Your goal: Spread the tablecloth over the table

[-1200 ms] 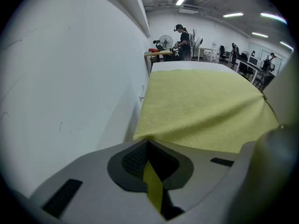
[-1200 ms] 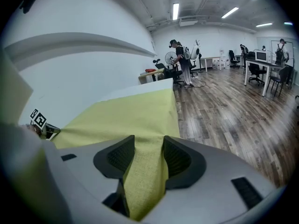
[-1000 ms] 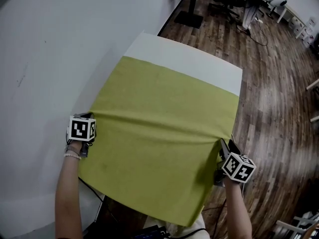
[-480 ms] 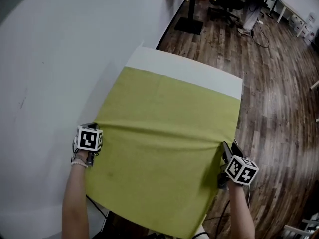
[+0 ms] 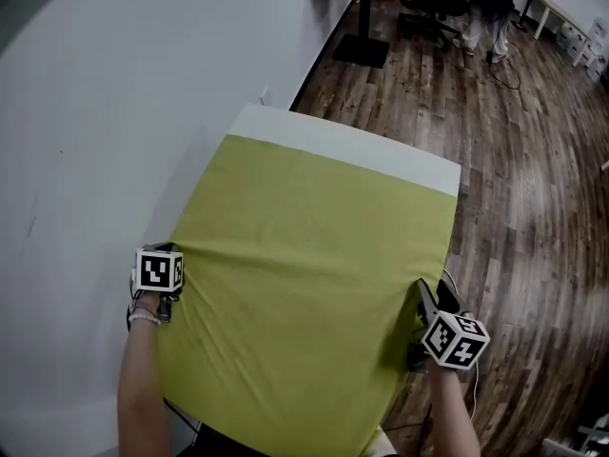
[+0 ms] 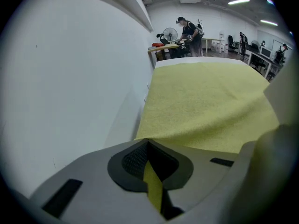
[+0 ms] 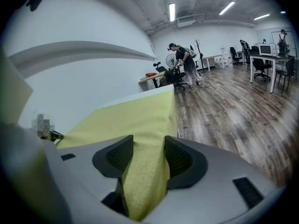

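**Head view.** Tablecloth (image 5: 304, 265), yellow-green: lies flat over the table (image 5: 354, 150) and hangs past its near edge. A white strip of the table shows bare at the far end. Left tongs (image 5: 167, 249): at the cloth's left edge, beside the white wall (image 5: 105, 112). Right tongs (image 5: 425, 295): at the cloth's right edge, next to the wood floor (image 5: 523, 217).

**Left gripper view.** Left tongs: closed tight on a thin fold of the cloth's edge. The rest of the cloth stretches away ahead, with the wall on the left.

**Right gripper view.** Right tongs: jaws wide apart, having just been opening. A band of cloth lies between the pads, not pinched. The cloth runs on ahead, with the floor to its right.
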The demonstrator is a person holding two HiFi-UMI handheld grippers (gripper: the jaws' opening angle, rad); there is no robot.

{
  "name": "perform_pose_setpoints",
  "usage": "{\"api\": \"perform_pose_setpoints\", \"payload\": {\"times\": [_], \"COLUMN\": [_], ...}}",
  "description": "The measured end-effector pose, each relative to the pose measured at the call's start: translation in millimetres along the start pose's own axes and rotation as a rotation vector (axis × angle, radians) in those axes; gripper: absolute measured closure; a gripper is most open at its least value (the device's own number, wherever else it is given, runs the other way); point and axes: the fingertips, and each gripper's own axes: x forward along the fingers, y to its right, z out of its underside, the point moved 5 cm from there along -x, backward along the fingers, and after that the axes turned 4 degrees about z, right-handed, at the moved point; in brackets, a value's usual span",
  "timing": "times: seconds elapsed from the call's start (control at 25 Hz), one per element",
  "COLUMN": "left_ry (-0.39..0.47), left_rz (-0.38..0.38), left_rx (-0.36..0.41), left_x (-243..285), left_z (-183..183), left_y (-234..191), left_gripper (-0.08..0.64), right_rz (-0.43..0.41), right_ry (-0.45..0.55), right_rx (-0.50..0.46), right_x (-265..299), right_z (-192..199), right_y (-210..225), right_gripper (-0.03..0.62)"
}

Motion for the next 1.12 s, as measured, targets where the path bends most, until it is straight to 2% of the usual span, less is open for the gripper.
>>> {"api": "perform_pose_setpoints", "payload": {"times": [0.32, 0.56, 0.72, 0.76, 0.8, 0.84, 0.96, 1.12], "left_ry": [0.065, 0.053, 0.126, 0.151, 0.171, 0.189, 0.225, 0.196], "left_rz": [-0.041, -0.003, 0.013, 0.027, 0.047, 0.067, 0.102, 0.118], "left_rx": [0.011, 0.059, 0.057, 0.046, 0.032, 0.016, -0.028, -0.075], "left_x": [6.0, 12.9, -6.8, -14.4, -23.0, -32.5, -61.6, -96.8], "left_z": [-20.1, -30.5, -26.8, -23.3, -17.7, -10.0, 24.8, 93.2], "left_y": [-3.0, 3.7, -7.0, -9.7, -11.5, -12.8, -16.3, -19.6], "left_gripper": [0.552, 0.549, 0.546, 0.529, 0.463, 0.44, 0.423, 0.408], "right_rz": [0.006, -0.015, -0.023, -0.025, -0.026, -0.025, -0.023, 0.002], "right_ry": [0.013, 0.01, 0.021, 0.025, 0.028, 0.029, 0.023, -0.005], "right_rx": [0.012, 0.026, 0.003, 0.001, 0.001, 0.004, 0.02, 0.023], "right_x": [11.8, 20.3, 8.0, 1.9, -5.1, -12.4, -35.8, -83.8], "right_z": [-14.8, -24.4, -17.8, -15.0, -10.9, -5.8, 15.4, 55.4], "right_y": [0.3, 11.3, 4.1, 1.3, -0.9, -2.6, -7.7, -12.5], "right_gripper": [0.364, 0.36, 0.362, 0.362, 0.362, 0.362, 0.362, 0.362]}}
